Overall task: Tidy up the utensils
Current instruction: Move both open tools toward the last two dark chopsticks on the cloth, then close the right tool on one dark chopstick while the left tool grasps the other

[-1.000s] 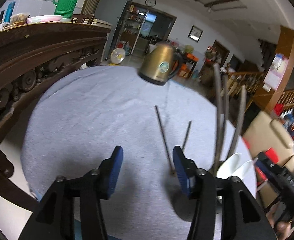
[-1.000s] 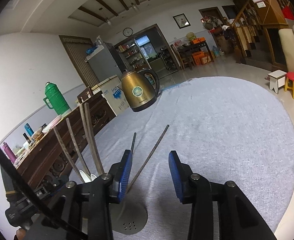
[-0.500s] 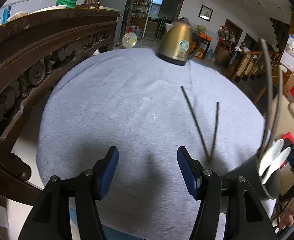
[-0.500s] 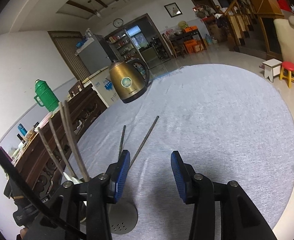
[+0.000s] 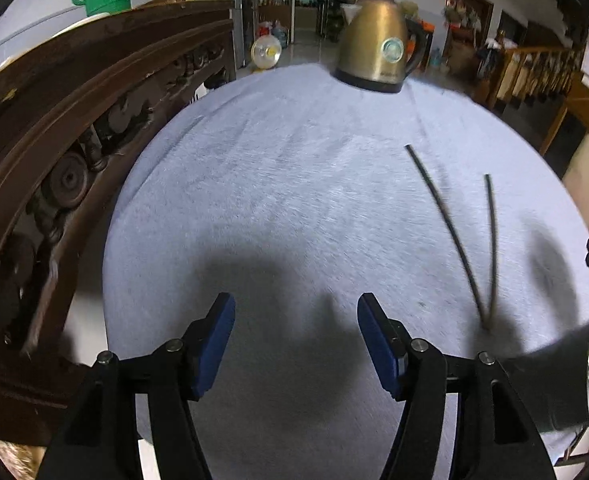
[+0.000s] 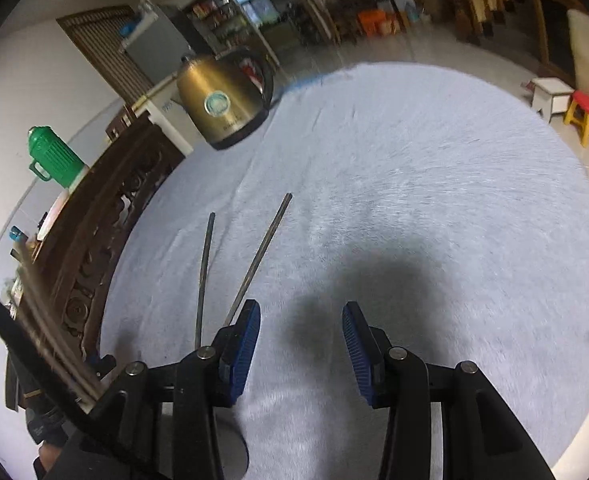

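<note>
Two dark chopsticks [image 5: 450, 232] lie in a V on the grey-clothed round table [image 5: 294, 184], right of my left gripper [image 5: 296, 336], which is open and empty above the table's near side. In the right wrist view the same chopsticks [image 6: 262, 248] lie just ahead and left of my right gripper [image 6: 301, 340], also open and empty; their near ends are hidden behind its left finger [image 6: 242, 344]. Blurred chopsticks standing in a holder [image 6: 50, 332] show at the left edge. The holder's grey body [image 5: 566, 376] shows at the right edge of the left wrist view.
A brass kettle [image 5: 378, 52] stands at the table's far edge, also in the right wrist view [image 6: 222, 100]. A carved dark wooden sideboard [image 5: 54, 152] runs close along the table's left side, with a green thermos [image 6: 52, 156] on it. Stools [image 6: 582, 116] stand beyond the table's right.
Both grippers have tilted down toward the table. In the left wrist view the holder with standing chopsticks has slid out to the right edge. Both grippers stay open.
</note>
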{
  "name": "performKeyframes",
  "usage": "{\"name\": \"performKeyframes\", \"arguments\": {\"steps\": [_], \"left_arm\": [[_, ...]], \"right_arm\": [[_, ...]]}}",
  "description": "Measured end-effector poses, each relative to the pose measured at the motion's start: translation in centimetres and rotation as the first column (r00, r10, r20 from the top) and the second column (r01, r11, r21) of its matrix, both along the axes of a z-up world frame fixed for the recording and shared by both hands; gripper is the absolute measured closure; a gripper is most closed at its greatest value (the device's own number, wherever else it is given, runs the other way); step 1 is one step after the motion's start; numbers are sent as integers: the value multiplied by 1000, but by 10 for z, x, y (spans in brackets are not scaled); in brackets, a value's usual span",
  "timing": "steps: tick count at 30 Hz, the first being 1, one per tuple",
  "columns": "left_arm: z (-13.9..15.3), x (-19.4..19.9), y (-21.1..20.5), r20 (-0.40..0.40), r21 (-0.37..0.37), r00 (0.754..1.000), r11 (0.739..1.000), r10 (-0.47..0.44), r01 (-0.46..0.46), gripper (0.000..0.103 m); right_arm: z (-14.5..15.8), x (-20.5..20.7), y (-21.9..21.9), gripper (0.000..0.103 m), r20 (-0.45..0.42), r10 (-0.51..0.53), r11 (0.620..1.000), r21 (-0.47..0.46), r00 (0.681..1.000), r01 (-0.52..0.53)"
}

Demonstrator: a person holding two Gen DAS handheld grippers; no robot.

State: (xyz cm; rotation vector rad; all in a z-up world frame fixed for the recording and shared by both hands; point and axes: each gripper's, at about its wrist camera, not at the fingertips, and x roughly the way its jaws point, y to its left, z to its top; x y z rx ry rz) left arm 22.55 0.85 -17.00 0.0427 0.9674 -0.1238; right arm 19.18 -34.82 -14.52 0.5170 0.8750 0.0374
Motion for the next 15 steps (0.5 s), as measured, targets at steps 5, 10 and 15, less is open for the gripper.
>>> {"name": "performKeyframes", "arguments": {"steps": [5, 10, 15], "left_arm": [[5, 42, -10, -60, 3, 998, 1000, -23, 23, 38], [12, 81, -32, -127, -63, 990, 997, -59, 51, 38], [11, 115, -57, -174, -73, 982, 996, -69, 57, 38]], "right_arm": [[-5, 44, 0, 57, -77, 34, 999, 27, 996, -32], [-7, 90, 13, 57, -127, 75, 995, 69, 989, -66], [-14, 131, 27, 57, -190, 82, 995, 75, 978, -69]]}}
